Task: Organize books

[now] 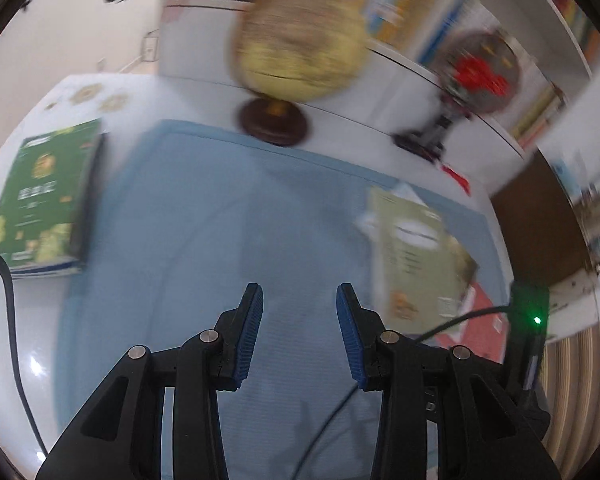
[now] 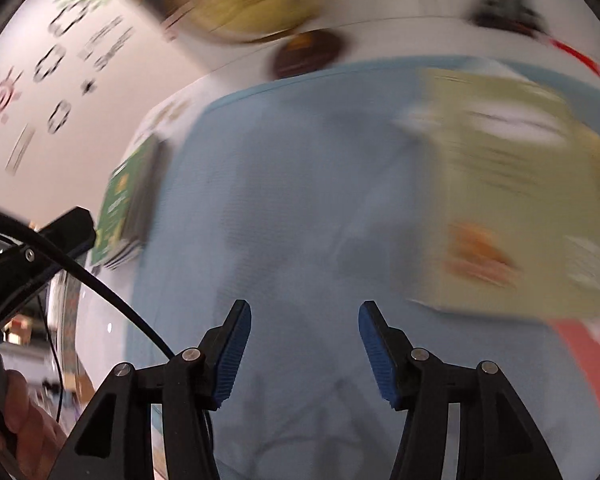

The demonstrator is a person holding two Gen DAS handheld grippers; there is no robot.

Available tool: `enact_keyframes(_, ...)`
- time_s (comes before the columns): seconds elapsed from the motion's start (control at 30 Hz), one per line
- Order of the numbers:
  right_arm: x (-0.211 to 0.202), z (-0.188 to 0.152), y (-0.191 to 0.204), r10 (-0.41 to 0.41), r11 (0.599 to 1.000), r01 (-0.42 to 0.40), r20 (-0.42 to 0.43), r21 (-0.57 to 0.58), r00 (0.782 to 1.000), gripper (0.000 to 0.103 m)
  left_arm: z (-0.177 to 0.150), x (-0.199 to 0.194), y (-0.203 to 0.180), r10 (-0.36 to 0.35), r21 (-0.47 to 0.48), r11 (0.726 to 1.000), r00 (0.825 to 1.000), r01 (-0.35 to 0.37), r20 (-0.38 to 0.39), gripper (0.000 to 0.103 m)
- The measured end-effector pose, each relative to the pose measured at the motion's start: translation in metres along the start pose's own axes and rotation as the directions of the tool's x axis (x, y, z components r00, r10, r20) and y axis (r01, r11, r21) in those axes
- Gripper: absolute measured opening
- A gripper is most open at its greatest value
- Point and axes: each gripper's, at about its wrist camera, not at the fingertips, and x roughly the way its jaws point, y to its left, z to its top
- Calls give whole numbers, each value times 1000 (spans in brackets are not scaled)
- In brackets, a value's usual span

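Both grippers hang over a blue mat point(image 1: 228, 216) with nothing between their pads; the left gripper point(image 1: 299, 300) stands partly open and empty; the right gripper point(image 2: 305, 316) stands a little wider, also empty.

A green book point(image 1: 46, 196) lies flat at nine o'clock, off the mat's left edge on the white tabletop point(image 1: 4, 340), apparently on top of another book, so it looks already set aside as a pile.

A tan book point(image 1: 416, 252) lies askew at three o'clock on the mat, with a red one point(image 1: 484, 320) partly under it at four o'clock; these look still unsorted.

Two globes point(image 1: 300, 40) stand at twelve and one o'clock behind the mat, near a shelf of books point(image 1: 400, 0); both views are smeared.

By this showing, the job seems roughly half done: the tan and red books remain to be gathered.
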Motion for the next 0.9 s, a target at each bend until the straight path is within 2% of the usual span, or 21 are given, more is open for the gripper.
enact_keyframes(0.17,-69,-21,-82,-49,996,45,43,80,998,54,-14,6,-86,12,63,998,1000,-11,-14,36)
enact_keyframes(0.43,-128,-31,-149,-55,996,49,81,81,995,54,-35,14,-177,14,110,994,1000,-12,-11,36)
enact_keyframes(0.67,-134,-27,-163,-60,998,59,76,18,995,54,-45,34,-212,21,85,996,999,-17,-42,36)
enact_keyframes(0.9,-126,-21,-185,-39,999,39,40,2,998,54,-52,55,-214,67,44,997,995,-64,-74,36)
